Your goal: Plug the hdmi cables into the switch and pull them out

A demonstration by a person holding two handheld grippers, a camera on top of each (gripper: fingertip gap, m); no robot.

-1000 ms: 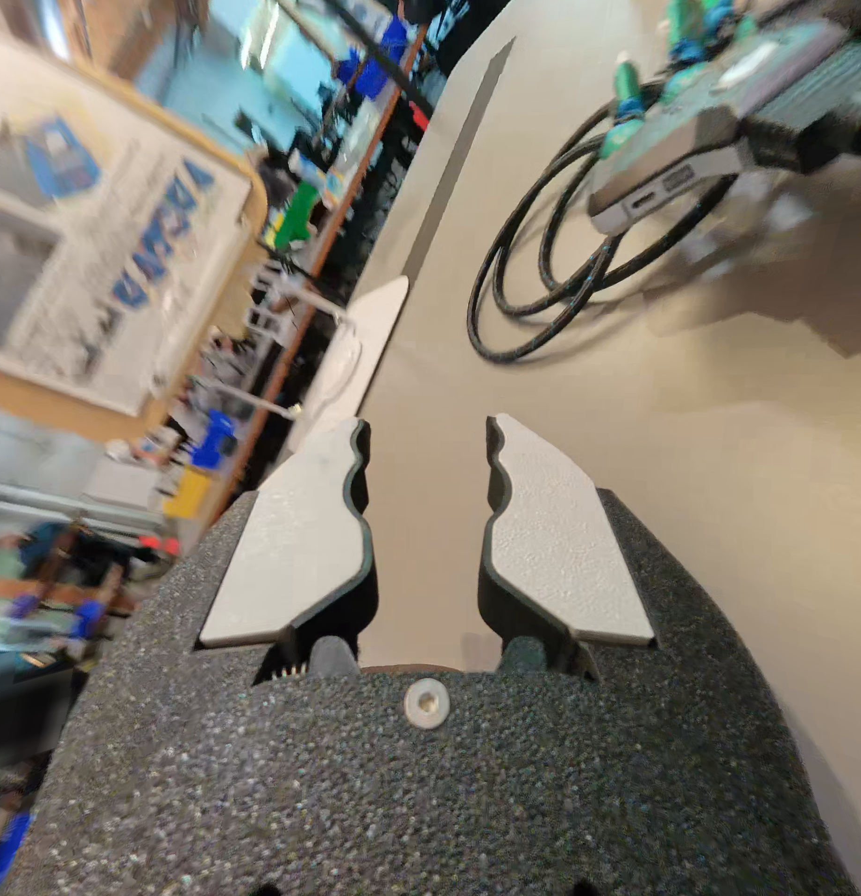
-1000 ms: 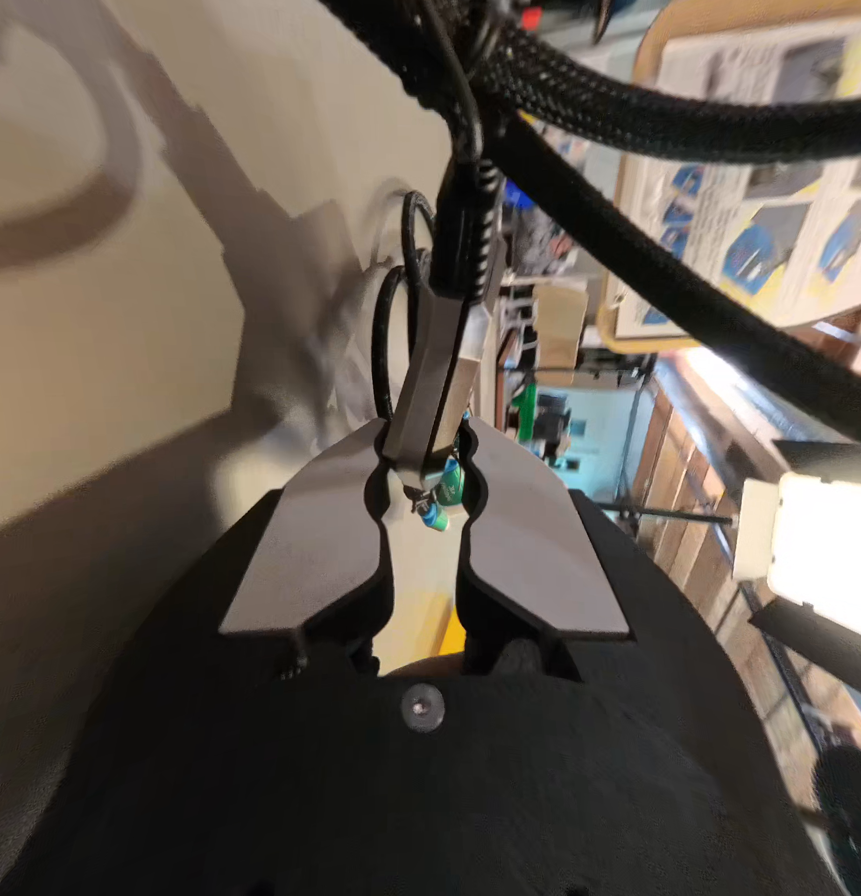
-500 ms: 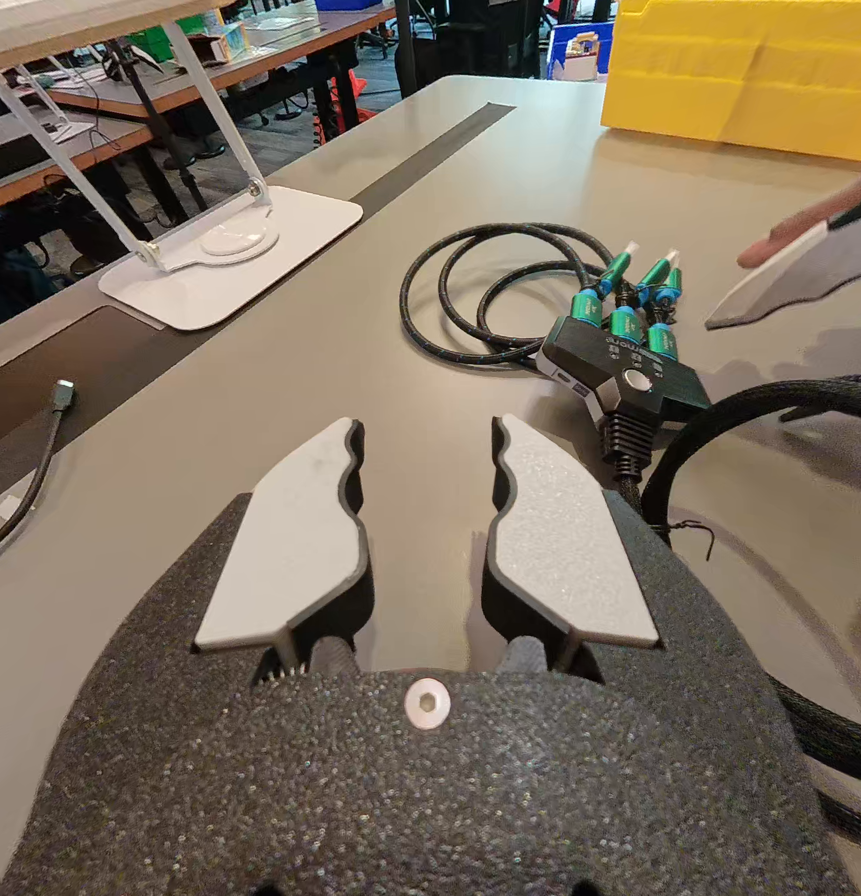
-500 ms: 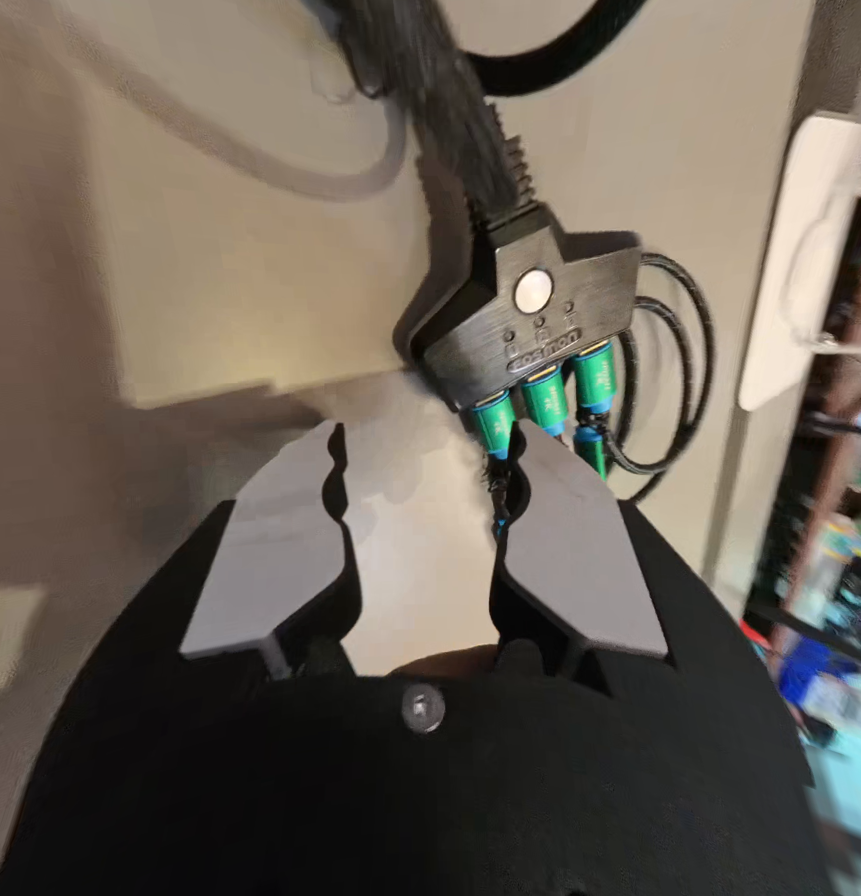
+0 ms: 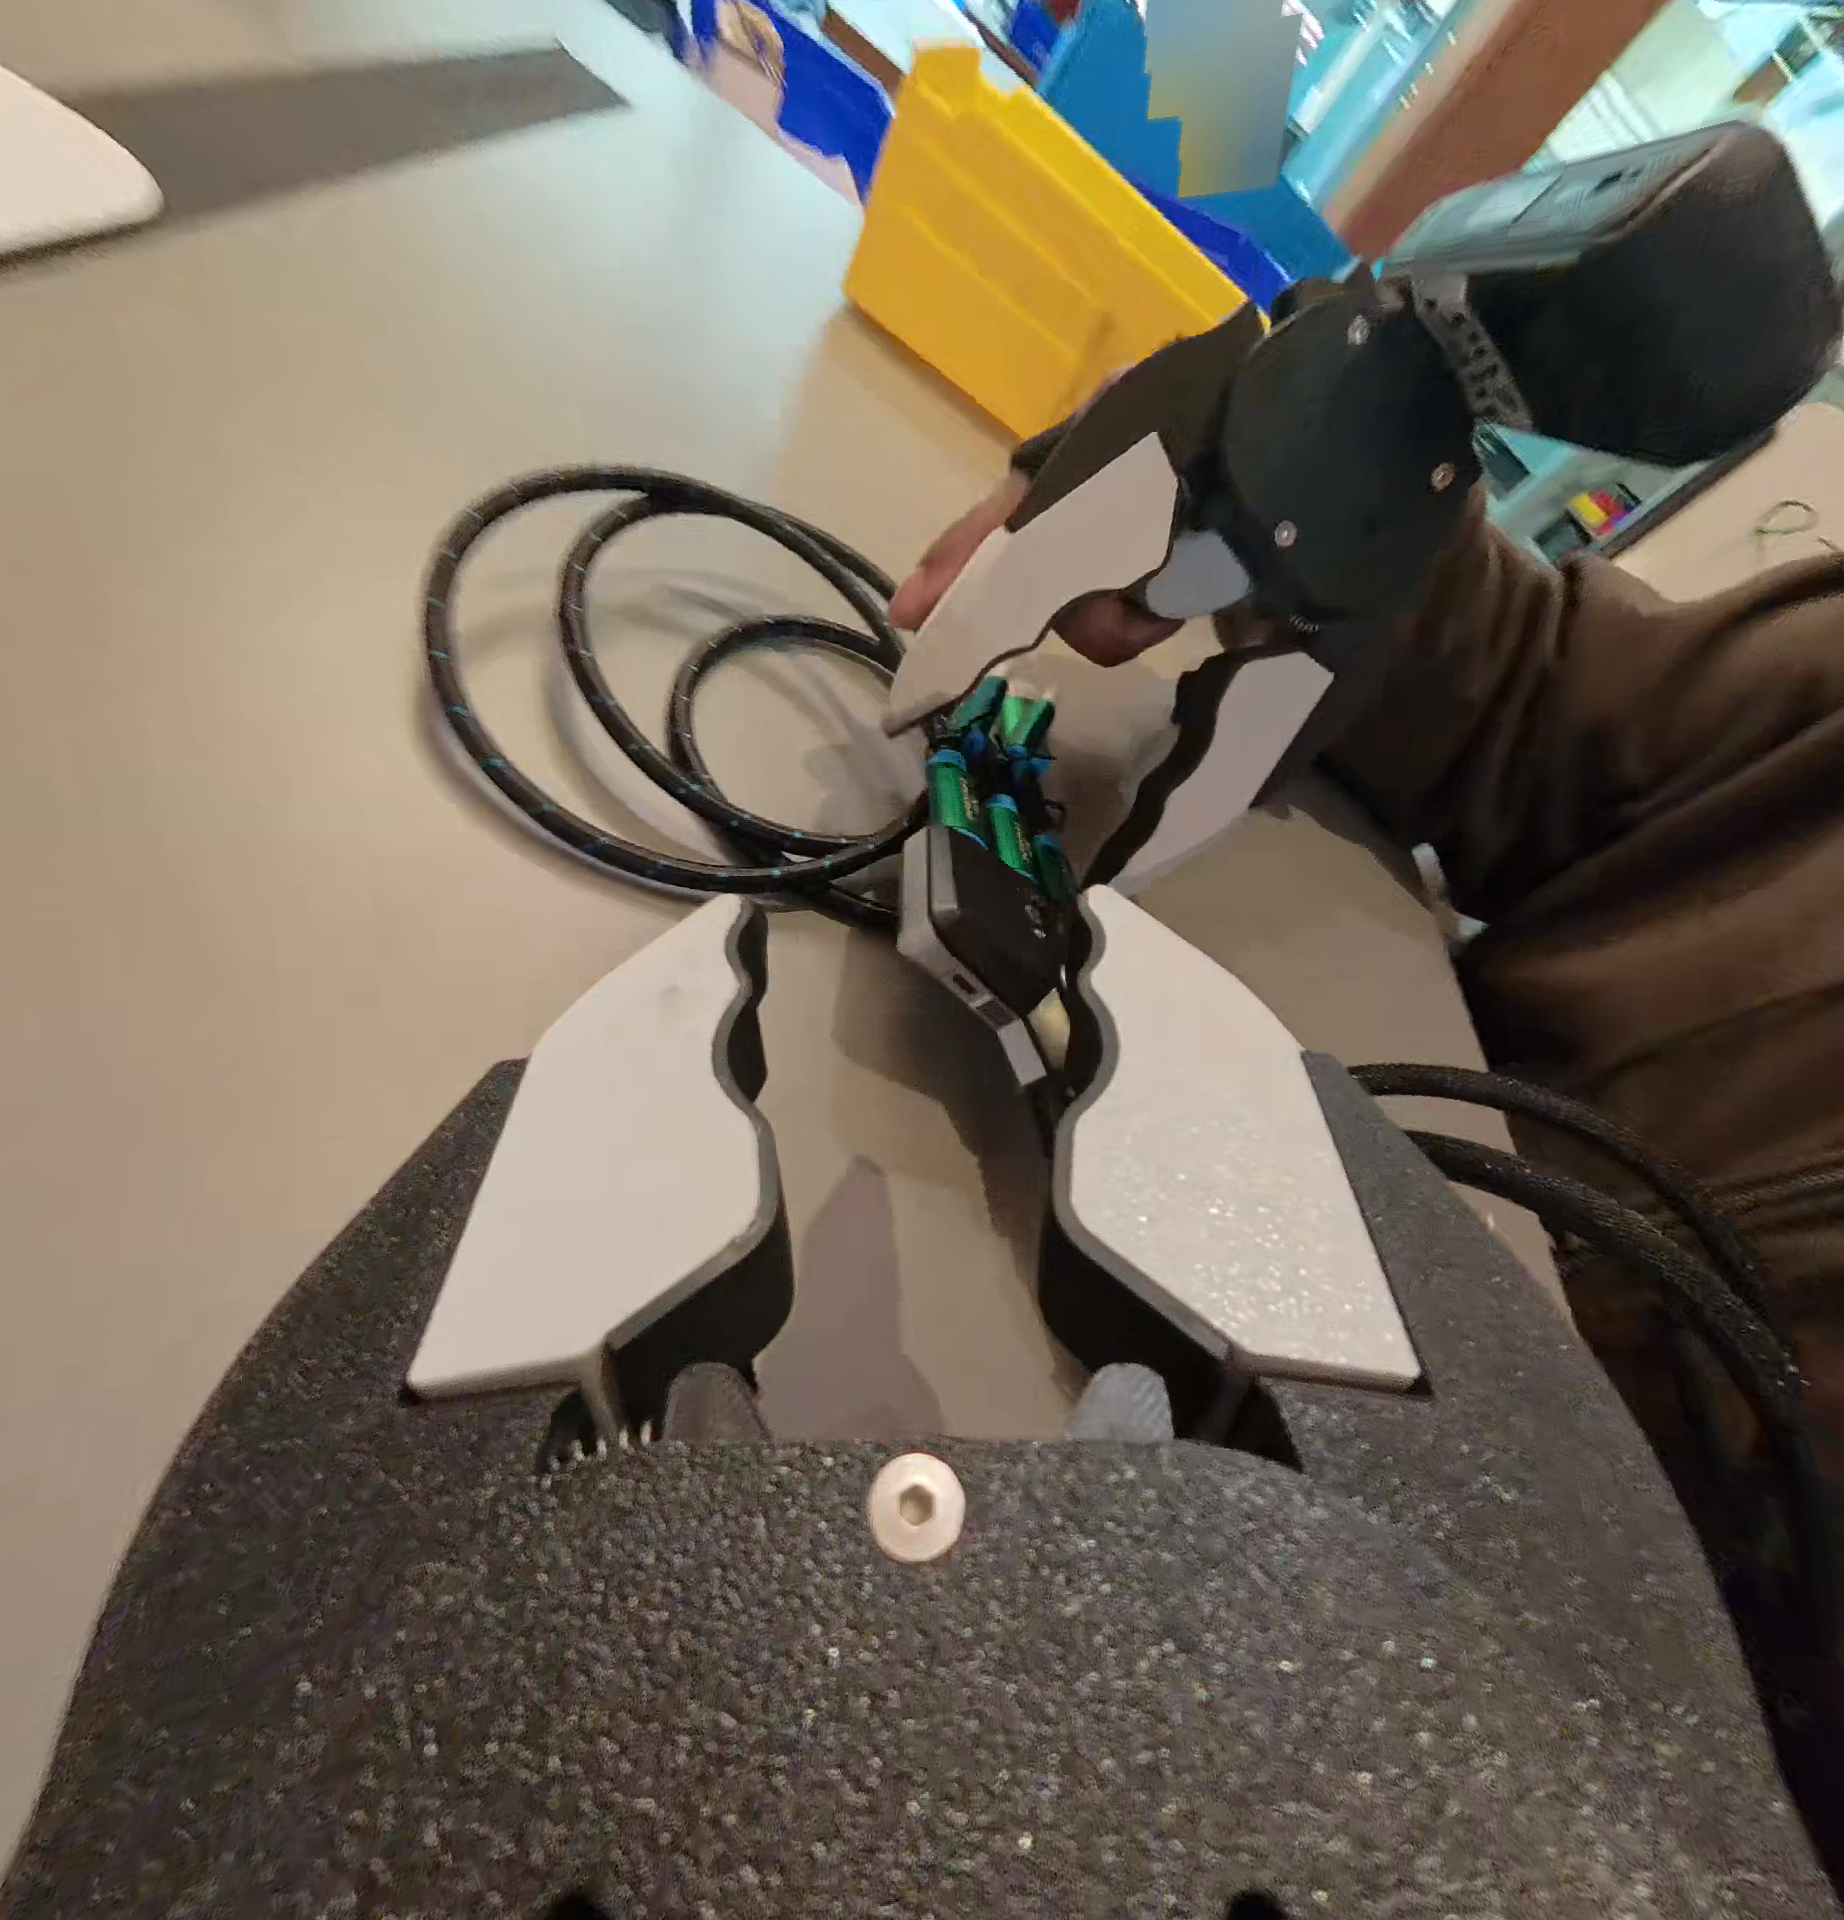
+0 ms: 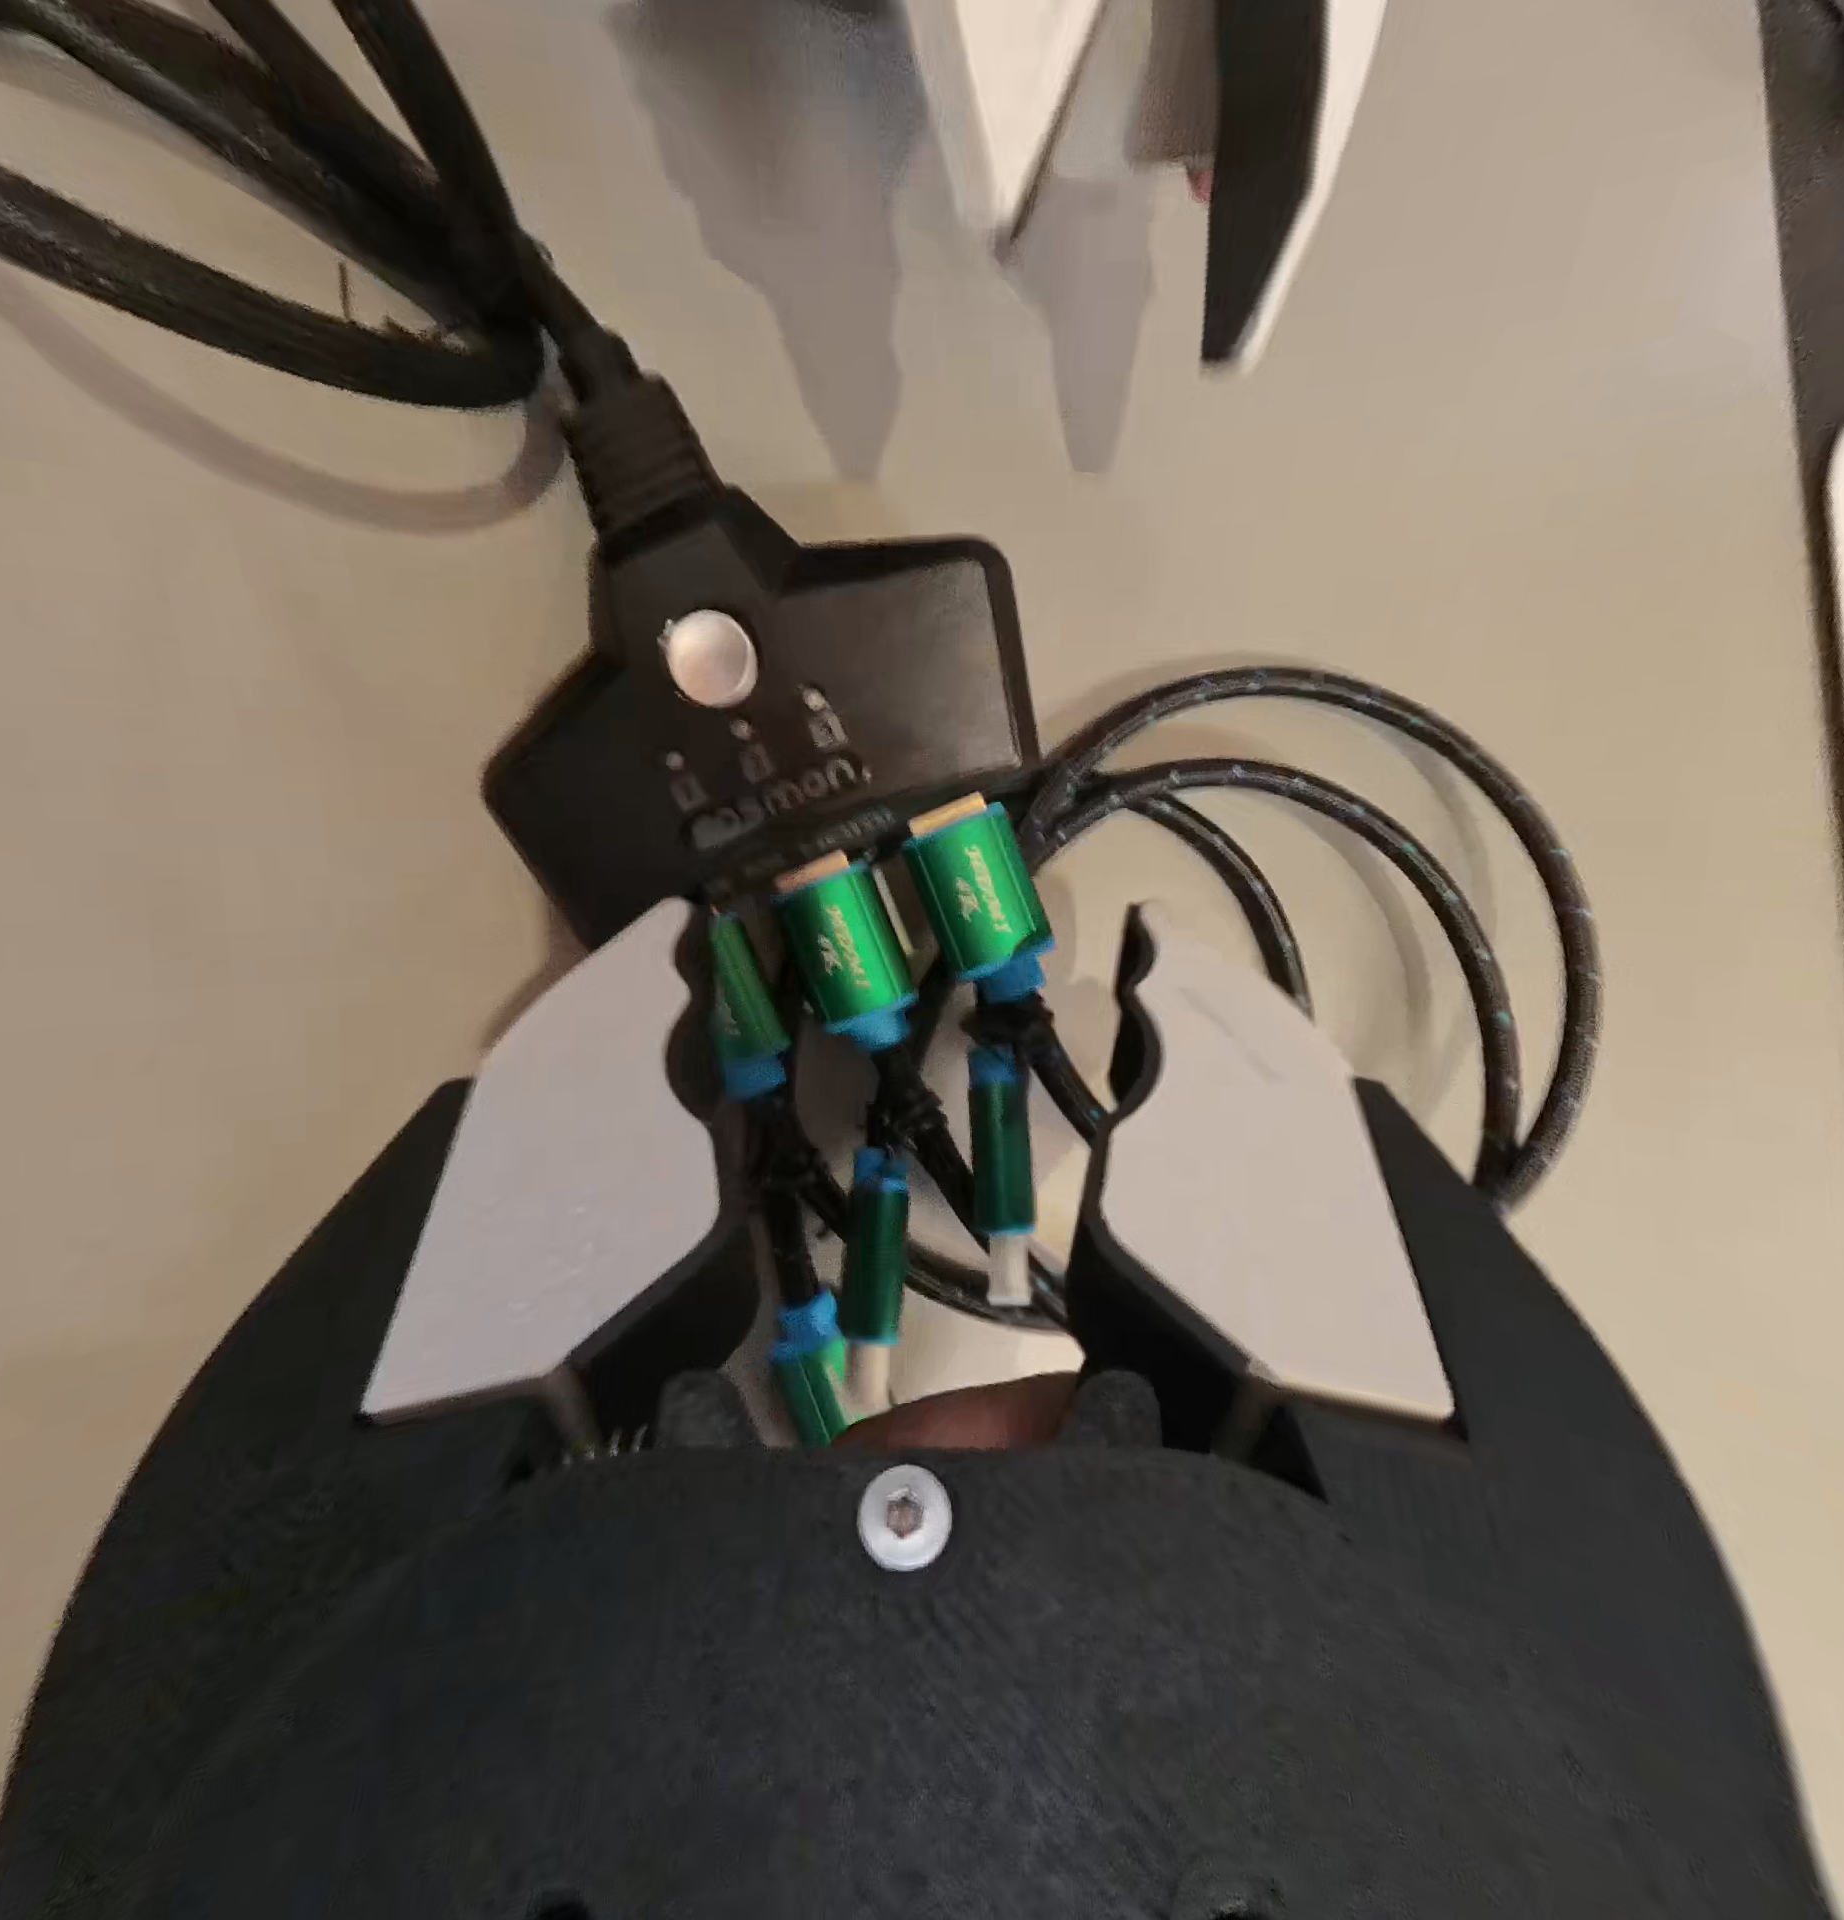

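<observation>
A black switch box (image 6: 793, 707) with a round silver button lies on the beige table (image 5: 274, 520). Three green plugs (image 6: 845, 956) sit in its ports, and their black braided cables coil beside it (image 6: 1469, 831). My right gripper (image 6: 907, 920) is open, with the green plugs lying between its fingers and no pad pressing on them. My left gripper (image 5: 918, 914) is open and faces the box (image 5: 985, 925), which lies between its tips close to the right finger. The left wrist view shows my right gripper (image 5: 1001, 795) over the plugs (image 5: 959, 800). The left gripper's fingers (image 6: 1282, 156) show blurred at the top of the right wrist view.
A yellow bin (image 5: 1022, 270) stands behind the cables. A white stand base (image 5: 24, 177) lies at the table's far left. Thick black braided cables (image 6: 222, 260) run from the box. A person's brown sleeve (image 5: 1624, 831) fills the right side. From the right gripper's tips to the white stand base (image 5: 24, 177) is close to 25 cm.
A second ago my right gripper held the switch box off the table. It has let go; the box lies on the table and the jaws have widened. My left gripper swung round toward the box.
</observation>
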